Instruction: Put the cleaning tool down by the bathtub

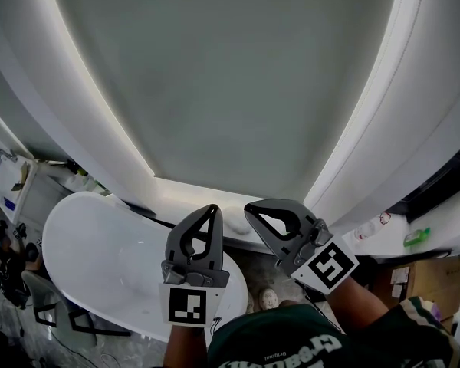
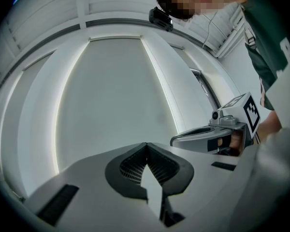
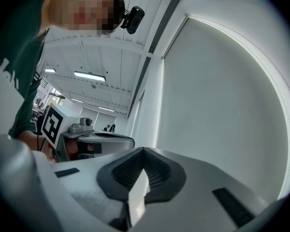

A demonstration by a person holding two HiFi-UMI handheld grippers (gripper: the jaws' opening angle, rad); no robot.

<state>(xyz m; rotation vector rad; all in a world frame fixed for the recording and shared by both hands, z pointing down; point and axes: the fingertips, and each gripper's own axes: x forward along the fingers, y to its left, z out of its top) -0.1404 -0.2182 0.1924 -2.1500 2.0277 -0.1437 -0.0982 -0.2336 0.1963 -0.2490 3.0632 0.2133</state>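
In the head view, the grey left claw (image 1: 211,208) and grey right claw (image 1: 250,208) are seen clenched on nothing, with the white oval bathtub (image 1: 77,240) below; the cleaning tool is held by neither, and whether the small pale object (image 1: 234,222) by the tub's rim is it cannot be told. In the left gripper view, only a pale lit wall panel (image 2: 111,91) is faced, so a tool by the rim could be knocked if the claws were lowered unseen. In the right gripper view, a black-and-white square marker (image 3: 50,122) is shown but no readable brand.
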